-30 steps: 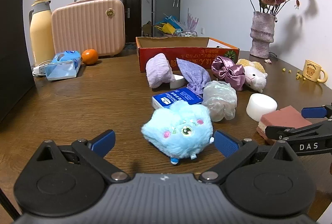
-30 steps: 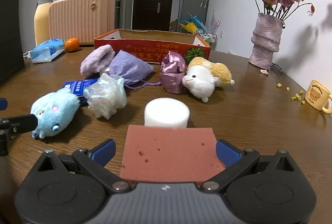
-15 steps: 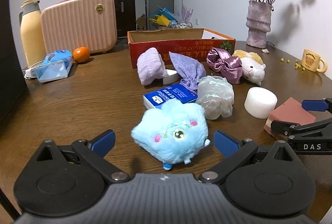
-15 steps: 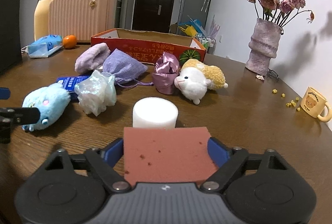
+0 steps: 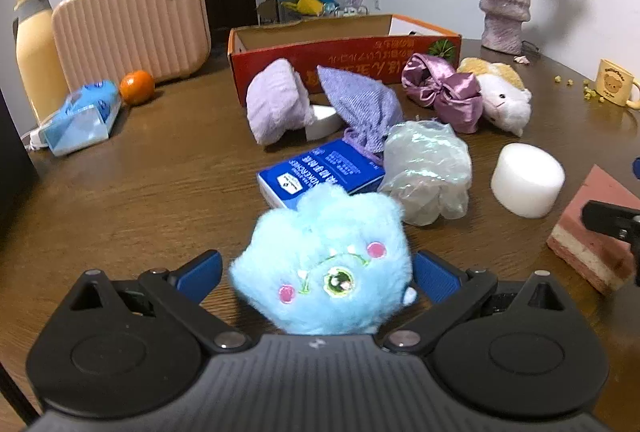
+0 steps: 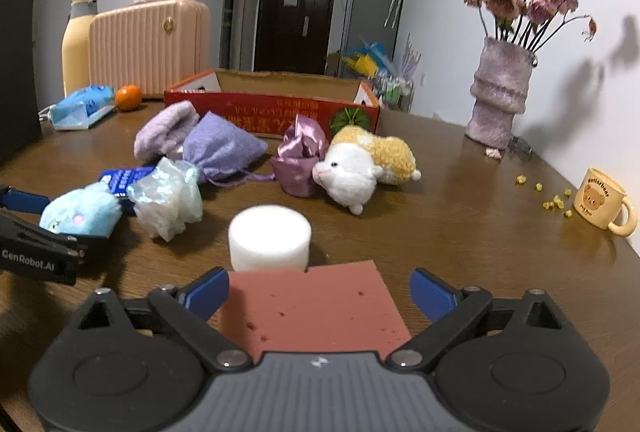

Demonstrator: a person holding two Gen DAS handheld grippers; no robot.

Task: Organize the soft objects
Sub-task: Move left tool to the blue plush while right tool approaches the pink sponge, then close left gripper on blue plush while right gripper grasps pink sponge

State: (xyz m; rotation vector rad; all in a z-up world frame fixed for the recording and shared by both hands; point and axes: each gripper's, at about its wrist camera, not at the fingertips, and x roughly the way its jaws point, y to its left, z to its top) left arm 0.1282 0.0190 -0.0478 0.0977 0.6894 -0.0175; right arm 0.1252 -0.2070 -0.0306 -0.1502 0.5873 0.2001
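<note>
A fluffy light-blue plush toy (image 5: 324,264) sits between the fingers of my left gripper (image 5: 316,274), which has closed on it. It also shows in the right wrist view (image 6: 80,210). My right gripper (image 6: 318,290) is shut on a pink sponge block (image 6: 316,308), which shows in the left wrist view (image 5: 596,224) too. On the table lie a white foam cylinder (image 6: 270,236), an iridescent pouch (image 6: 168,196), a purple drawstring bag (image 6: 224,148), a lilac plush roll (image 6: 164,128), a satin bow (image 6: 300,156) and a white-and-yellow plush sheep (image 6: 360,168).
An open red cardboard box (image 6: 272,104) stands behind the soft things. A blue tissue pack (image 5: 320,168), a vase of flowers (image 6: 500,92), a bear mug (image 6: 602,200), a pink case (image 5: 132,20), an orange (image 5: 137,93) and a yellow flask (image 5: 36,52) are around.
My left gripper moved forward around the blue plush and closed on it. My right gripper closed on the pink sponge and lifted it slightly.
</note>
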